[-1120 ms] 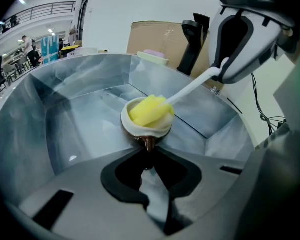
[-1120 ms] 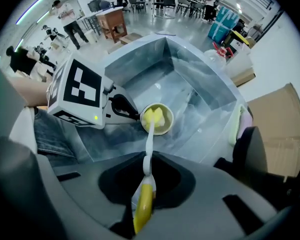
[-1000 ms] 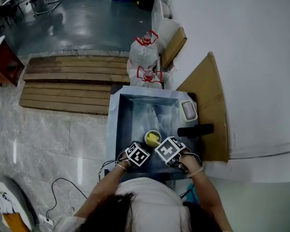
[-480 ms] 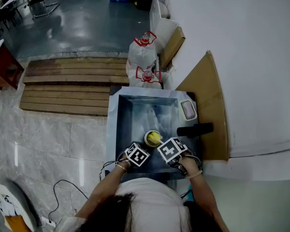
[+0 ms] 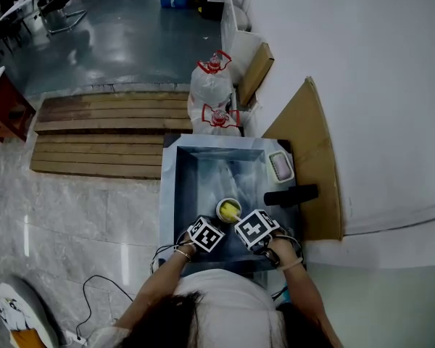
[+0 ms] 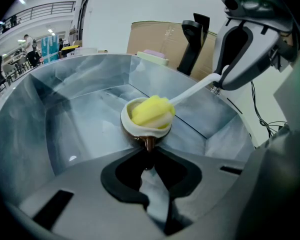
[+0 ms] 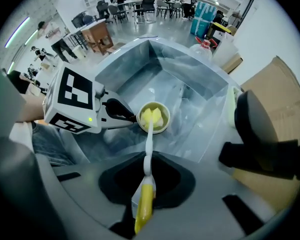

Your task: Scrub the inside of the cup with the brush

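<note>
The cup [image 6: 133, 128], cream inside and glossy brown outside, is down in the brushed stainless steel sink [image 6: 60, 119], toward the front wall. The left gripper [image 6: 149, 151] has its jaws pinched onto the cup's near edge. The right gripper [image 7: 146, 179] is clamped on the brush [image 7: 149, 141], a skinny white plastic stick with a yellow grip end. It points down, so the squishy yellow foam head [image 6: 151, 111] fills the cup's mouth. A chunky black faucet [image 5: 290, 195] is on the sink's right rim.
</note>
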